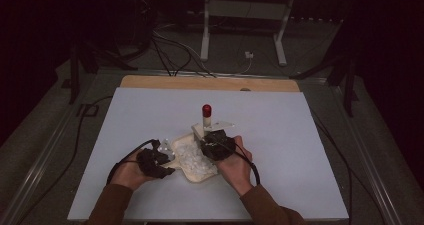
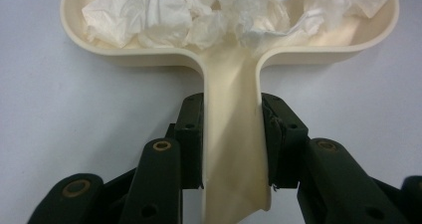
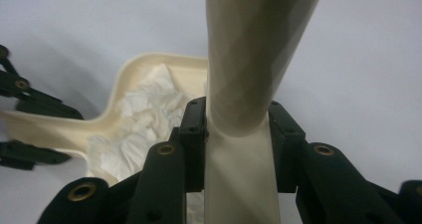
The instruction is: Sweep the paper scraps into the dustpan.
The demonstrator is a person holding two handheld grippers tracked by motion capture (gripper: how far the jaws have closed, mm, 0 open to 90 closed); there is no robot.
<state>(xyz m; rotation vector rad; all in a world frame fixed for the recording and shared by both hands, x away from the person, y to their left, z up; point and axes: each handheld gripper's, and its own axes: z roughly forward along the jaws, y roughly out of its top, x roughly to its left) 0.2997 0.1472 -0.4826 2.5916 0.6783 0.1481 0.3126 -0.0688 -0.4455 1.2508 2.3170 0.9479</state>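
1. Both grippers work near the table's [image 1: 280, 110] front edge, left gripper [image 1: 159, 161] and right gripper [image 1: 216, 144] flanking a cream dustpan [image 1: 197, 172] of crumpled paper [image 1: 192, 157]; a red-tipped brush [image 1: 206, 116] stands just behind.
2. Left gripper view — jaws pinch the dustpan handle [image 2: 234, 149]; paper lies in its tray.
3. Right gripper view — jaws clamp the brush handle [image 3: 249, 84] above the dustpan.

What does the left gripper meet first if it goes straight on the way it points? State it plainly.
The left gripper, shut on the dustpan's handle, points along it at the pan's back wall. Just beyond lies the crumpled white paper. Pushing on would likely just slide the pan.
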